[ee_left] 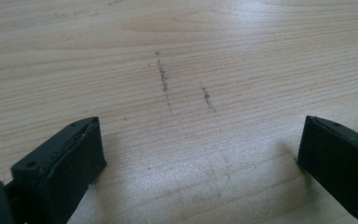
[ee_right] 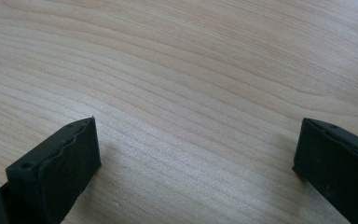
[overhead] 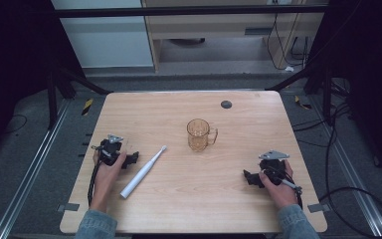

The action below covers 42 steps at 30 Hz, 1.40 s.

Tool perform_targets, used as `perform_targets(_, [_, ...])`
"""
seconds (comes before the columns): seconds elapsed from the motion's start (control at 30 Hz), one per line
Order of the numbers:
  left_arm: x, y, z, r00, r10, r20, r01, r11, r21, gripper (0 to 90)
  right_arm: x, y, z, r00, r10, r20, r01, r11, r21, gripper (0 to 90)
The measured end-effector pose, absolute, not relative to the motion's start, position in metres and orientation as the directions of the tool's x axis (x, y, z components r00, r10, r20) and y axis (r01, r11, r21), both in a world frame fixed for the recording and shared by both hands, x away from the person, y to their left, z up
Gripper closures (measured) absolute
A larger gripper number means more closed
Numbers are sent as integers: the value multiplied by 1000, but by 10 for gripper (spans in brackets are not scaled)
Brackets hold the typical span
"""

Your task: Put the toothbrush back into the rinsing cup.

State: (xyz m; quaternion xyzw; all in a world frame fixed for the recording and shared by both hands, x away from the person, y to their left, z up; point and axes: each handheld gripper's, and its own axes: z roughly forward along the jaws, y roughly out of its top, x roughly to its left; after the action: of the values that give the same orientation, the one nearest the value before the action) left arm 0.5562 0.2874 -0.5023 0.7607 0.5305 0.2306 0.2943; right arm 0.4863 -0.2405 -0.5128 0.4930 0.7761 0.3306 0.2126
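High view: left hand-held gripper [overhead: 129,159] and right hand-held gripper [overhead: 251,178] rest on the tabletop [overhead: 194,209]; white toothbrush [overhead: 143,172] lies at 7 o'clock from the amber mug [overhead: 199,134].
Left gripper view: jaws wide, nothing between; dark scuff marks [ee_left: 163,79] at 12 o'clock.
Right gripper view: jaws wide over bare wood.
Risk: the round toothbrush may roll when nudged; a careless reach could tip the mug.

Even, soft light on the pale table [overhead: 189,199], dark surroundings; close views sharp, with faint shadows beneath the fingers [ee_left: 60,172].
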Motion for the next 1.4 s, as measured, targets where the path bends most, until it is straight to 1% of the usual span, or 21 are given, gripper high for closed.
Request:
perform_targets(0.03, [556, 287, -502, 331, 943, 39, 672, -264, 692, 61, 486, -241, -513, -423, 906, -4, 625, 295, 723, 4])
perform_targets(0.07, [555, 287, -500, 323, 945, 59, 666, -271, 695, 61, 486, -241, -513, -423, 906, -5, 625, 296, 723, 4])
perform_targets(0.1, [554, 286, -496, 312, 946, 83, 655, -277, 703, 35, 486, -241, -513, -423, 906, -4, 625, 295, 723, 4])
perform_targets(0.13, [550, 287, -486, 309, 947, 94, 640, -280, 716, 34, 486, -241, -513, -424, 906, -5, 624, 296, 723, 4])
perform_targets(0.23, [543, 290, -473, 316, 944, 97, 626, -284, 727, 49, 486, -241, -513, -423, 906, -4, 625, 295, 723, 4])
perform_targets(0.43, [528, 289, -460, 344, 934, 100, 625, -307, 717, 55, 486, -241, -513, -424, 906, -4, 624, 295, 723, 4])
perform_targets(0.7, [515, 280, -438, 380, 920, 98, 657, -343, 672, 55, 486, -241, -513, -424, 906, -3, 625, 295, 723, 4])
perform_targets(0.87, [510, 276, -434, 399, 913, 86, 669, -354, 653, 48, 486, -241, -513, -424, 906, -3, 625, 295, 723, 4])
perform_targets(0.97, [508, 269, -433, 419, 902, 104, 675, -387, 628, 44, 486, -241, -513, -423, 906, -4, 625, 295, 723, 3])
perform_targets(1.13, [504, 257, -430, 468, 877, 106, 667, -430, 609, 44, 486, -241, -513, -424, 906, -3, 625, 295, 723, 4])
perform_targets(1.2, [502, 252, -430, 493, 864, 102, 664, -450, 597, 48, 486, -241, -513, -423, 906, -3, 625, 294, 723, 4])
perform_targets(1.33, [501, 248, -432, 510, 854, 99, 664, -464, 586, 55, 486, -241, -513, -424, 906, -4, 624, 295, 723, 3])
perform_targets(1.4, [501, 246, -433, 518, 849, 102, 662, -474, 580, 74, 486, -241, -513, -425, 905, -3, 624, 296, 723, 3])
